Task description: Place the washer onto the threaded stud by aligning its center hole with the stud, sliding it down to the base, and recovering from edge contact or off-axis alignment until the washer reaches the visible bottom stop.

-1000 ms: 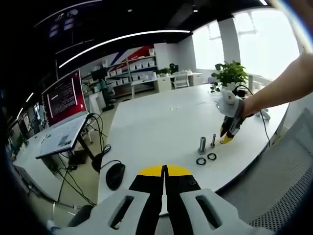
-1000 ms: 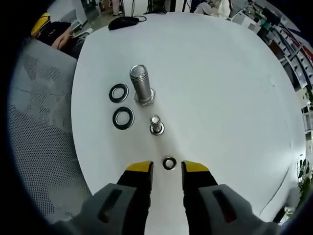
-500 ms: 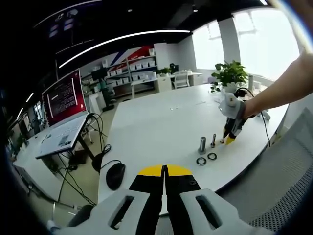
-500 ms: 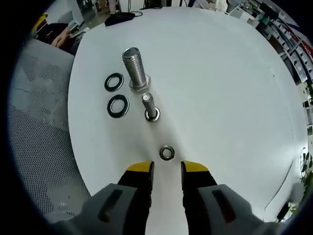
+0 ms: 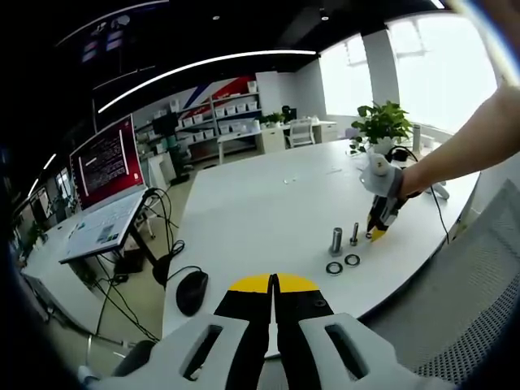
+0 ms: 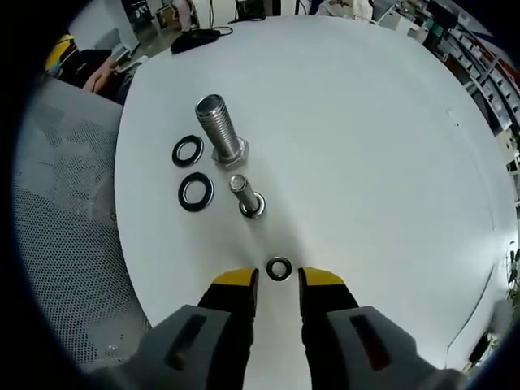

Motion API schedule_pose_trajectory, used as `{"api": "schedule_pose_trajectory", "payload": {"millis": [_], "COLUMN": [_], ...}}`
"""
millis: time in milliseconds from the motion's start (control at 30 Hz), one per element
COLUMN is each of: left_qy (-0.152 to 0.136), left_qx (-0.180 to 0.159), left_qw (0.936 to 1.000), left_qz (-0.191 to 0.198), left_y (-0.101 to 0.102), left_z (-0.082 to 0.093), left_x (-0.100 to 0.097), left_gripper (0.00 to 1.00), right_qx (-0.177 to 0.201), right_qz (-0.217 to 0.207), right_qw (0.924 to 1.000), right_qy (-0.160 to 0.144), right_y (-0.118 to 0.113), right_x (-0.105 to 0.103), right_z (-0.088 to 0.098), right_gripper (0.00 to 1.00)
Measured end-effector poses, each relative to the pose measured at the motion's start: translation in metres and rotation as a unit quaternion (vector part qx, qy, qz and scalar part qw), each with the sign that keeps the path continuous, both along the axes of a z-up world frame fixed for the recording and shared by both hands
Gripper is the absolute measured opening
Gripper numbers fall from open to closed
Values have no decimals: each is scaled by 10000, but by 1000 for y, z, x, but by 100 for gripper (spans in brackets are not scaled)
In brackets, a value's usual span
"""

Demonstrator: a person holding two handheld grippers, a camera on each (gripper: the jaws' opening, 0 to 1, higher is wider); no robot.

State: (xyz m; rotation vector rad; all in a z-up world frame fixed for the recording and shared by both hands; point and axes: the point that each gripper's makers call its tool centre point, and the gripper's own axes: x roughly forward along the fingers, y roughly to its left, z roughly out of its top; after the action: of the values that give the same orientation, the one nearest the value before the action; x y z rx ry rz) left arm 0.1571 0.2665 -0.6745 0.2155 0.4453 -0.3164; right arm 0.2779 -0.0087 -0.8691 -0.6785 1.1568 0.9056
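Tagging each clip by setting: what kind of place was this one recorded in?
Probably an open-plan office or lab: a long white table, a monitor on a desk, shelving with storage bins along the back wall, and a potted plant by bright windows.

— what do we see past the white table (image 5: 268,203)?

— a black mouse (image 5: 192,292) lies at its near edge, its cable running off the side. a red screen (image 5: 106,161) stands on a neighbouring desk, cables hanging below it.

— and further back?

— we see shelves with white bins (image 5: 219,114), a potted plant (image 5: 380,123) at the far end by bright windows, and a grey mesh chair (image 6: 65,244) just beside the table.
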Motion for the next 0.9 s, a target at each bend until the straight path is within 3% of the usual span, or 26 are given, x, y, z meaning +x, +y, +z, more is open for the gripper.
{"api": "schedule_pose_trajectory", "payload": {"millis": [900], "left_qy": [-16], "left_qx": [-15], "left_qw": [10000], "left_qz": [-2], "left_y": [0], "left_z": [1], "left_x": [0], "left_gripper": [0], "right_qx": [139], "right_qz": [61], "right_qw": [9997], "right_qy": [-179], "right_y": [2], "right_x": [0], "right_z": [0], "right_gripper": [18]}}
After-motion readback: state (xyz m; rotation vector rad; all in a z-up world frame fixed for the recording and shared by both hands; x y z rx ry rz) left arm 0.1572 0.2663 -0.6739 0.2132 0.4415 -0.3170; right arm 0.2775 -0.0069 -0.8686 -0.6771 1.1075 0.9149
